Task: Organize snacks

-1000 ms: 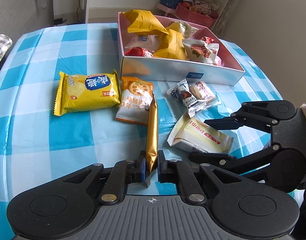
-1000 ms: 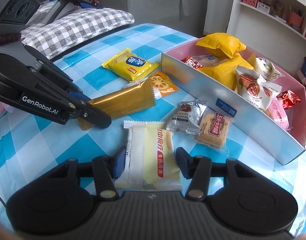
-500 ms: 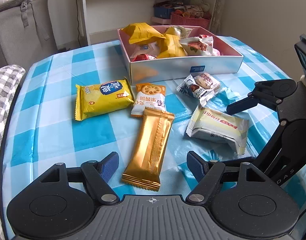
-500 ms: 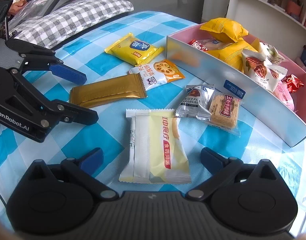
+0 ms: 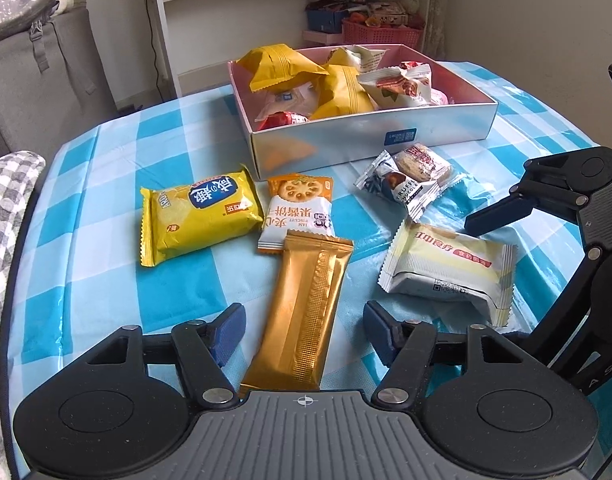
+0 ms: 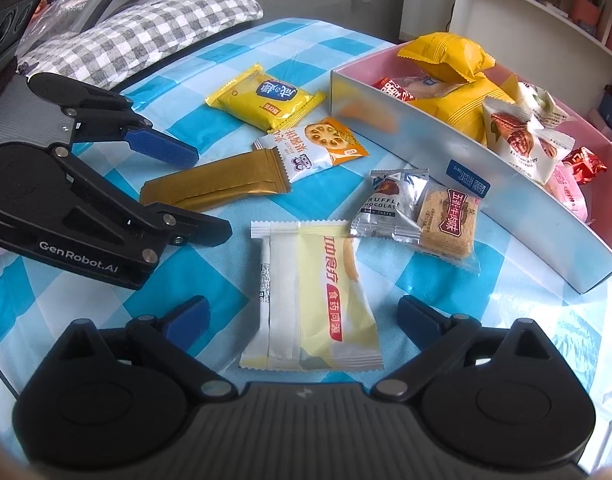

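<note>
Left wrist view: the left gripper [image 5: 303, 330] has jaws that have just been closing, still clear of the gold bar [image 5: 306, 312] lying flat between them near the worktop's [image 5: 105, 280] front edge. A skewed closure could slide the slick wrapper out.

Right wrist view: the right gripper [image 6: 301, 320] has jaws spread wide, narrowing slightly, around the pale yellow packet [image 6: 318, 296], not touching. The box [image 6: 466, 168] wall stands near; a low carry could strike it.

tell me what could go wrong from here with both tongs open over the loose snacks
The gold bar overlaps the jam biscuit packet; the left tongs, whose jaws were just narrowing, might drag both. The right tongs straddle the pale yellow packet, a slippery wrapper that could slide. The box is already heaped, so additions may spill.
</note>
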